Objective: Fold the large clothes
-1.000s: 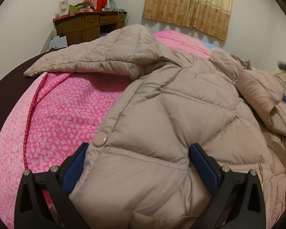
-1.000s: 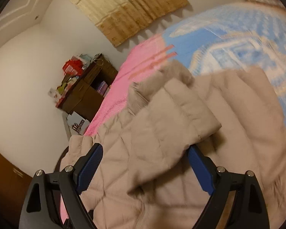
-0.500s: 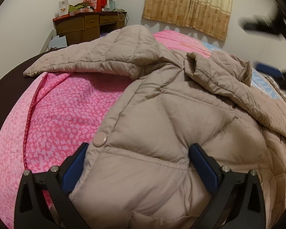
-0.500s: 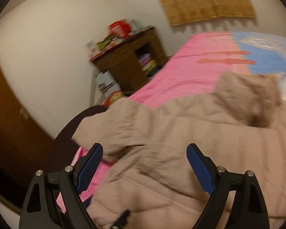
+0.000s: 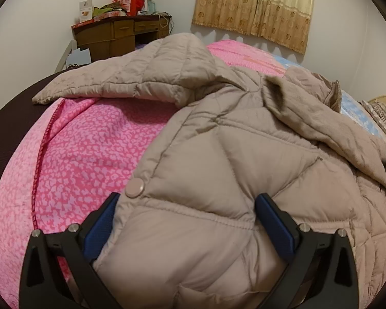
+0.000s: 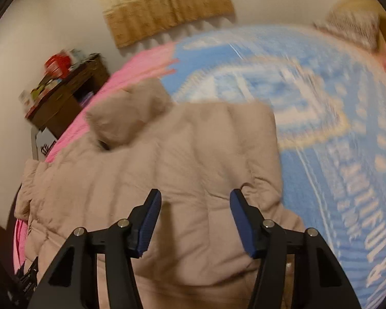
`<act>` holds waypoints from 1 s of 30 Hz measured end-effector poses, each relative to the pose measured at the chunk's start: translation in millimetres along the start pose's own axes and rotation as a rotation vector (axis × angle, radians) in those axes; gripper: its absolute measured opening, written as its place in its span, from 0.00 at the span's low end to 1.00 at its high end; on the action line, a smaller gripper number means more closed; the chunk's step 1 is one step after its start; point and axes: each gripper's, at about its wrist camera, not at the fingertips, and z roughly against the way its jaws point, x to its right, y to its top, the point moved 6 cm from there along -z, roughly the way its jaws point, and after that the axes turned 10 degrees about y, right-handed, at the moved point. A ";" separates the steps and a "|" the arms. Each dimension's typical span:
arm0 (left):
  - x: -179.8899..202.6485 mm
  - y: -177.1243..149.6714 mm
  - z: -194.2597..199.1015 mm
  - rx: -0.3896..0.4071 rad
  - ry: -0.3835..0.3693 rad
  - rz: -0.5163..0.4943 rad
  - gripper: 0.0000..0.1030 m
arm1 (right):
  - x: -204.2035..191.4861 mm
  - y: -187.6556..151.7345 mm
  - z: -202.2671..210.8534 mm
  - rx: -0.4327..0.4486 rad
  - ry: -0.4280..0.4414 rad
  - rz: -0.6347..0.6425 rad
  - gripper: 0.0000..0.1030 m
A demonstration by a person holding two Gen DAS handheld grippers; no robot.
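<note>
Jacket (image 5: pixel 218 159) is lying lengthwise across the bed (image 5: pixel 85 154), hood pointing toward the curtain (image 5: pixel 254 7). Left gripper (image 5: pixel 187 221) is spreading wide around its bunched hem; right gripper (image 6: pixel 193 221) is closing over padding, not yet pinching.

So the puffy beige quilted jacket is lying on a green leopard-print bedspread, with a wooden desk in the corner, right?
Not quite: the bedspread under the puffy beige quilted jacket is pink leopard-print, not green, as the left wrist view shows. The wooden desk does stand in the corner.

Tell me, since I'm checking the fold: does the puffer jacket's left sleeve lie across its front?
No. The sleeve stretches away from the puffer jacket over the pink bedspread.
</note>
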 end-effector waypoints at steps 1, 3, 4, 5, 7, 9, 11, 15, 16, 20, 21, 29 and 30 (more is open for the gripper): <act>0.2 0.2 -0.1 -0.001 0.002 -0.001 1.00 | 3.3 -6.5 -3.2 0.014 0.007 0.011 0.55; 1.1 0.6 -1.1 -0.002 0.006 -0.003 1.00 | -1.3 -7.8 -4.5 0.045 -0.030 0.070 0.56; 2.3 1.0 -1.5 -0.003 0.007 -0.004 1.00 | -5.9 -7.9 -7.7 0.043 -0.071 0.105 0.56; 3.1 1.3 -1.9 -0.004 0.009 -0.004 1.00 | -9.8 -7.8 -11.6 0.040 -0.105 0.139 0.57; 3.8 1.9 -2.5 -0.007 0.012 -0.006 1.00 | -11.3 -9.2 -13.5 0.038 -0.132 0.166 0.58; 4.4 2.5 -3.3 -0.017 0.014 -0.007 1.00 | -10.4 -10.2 -11.0 0.041 -0.121 0.158 0.58; 3.8 4.7 -3.3 -0.044 0.008 -0.012 1.00 | -12.2 -9.0 -10.0 0.053 -0.087 0.135 0.59; -24.0 24.2 7.3 -0.084 -0.056 0.079 1.00 | -5.0 -10.0 -7.9 0.070 -0.049 0.111 0.60; -44.1 37.6 14.6 -0.058 -0.051 0.137 1.00 | -5.1 -9.8 -8.2 0.073 -0.040 0.107 0.61; -120.9 91.5 26.6 0.056 0.031 0.299 1.00 | -6.0 -14.5 -5.4 0.077 -0.028 0.102 0.63; -142.6 106.7 22.2 0.064 0.081 0.332 1.00 | -6.3 -14.6 -5.6 0.077 -0.030 0.104 0.63; -240.7 158.1 -74.2 -0.085 0.207 0.561 0.88 | -6.3 -14.5 -6.3 0.077 -0.031 0.106 0.64; -243.5 157.0 -83.3 -0.109 0.193 0.593 0.86 | -6.2 -14.5 -6.3 0.077 -0.031 0.106 0.64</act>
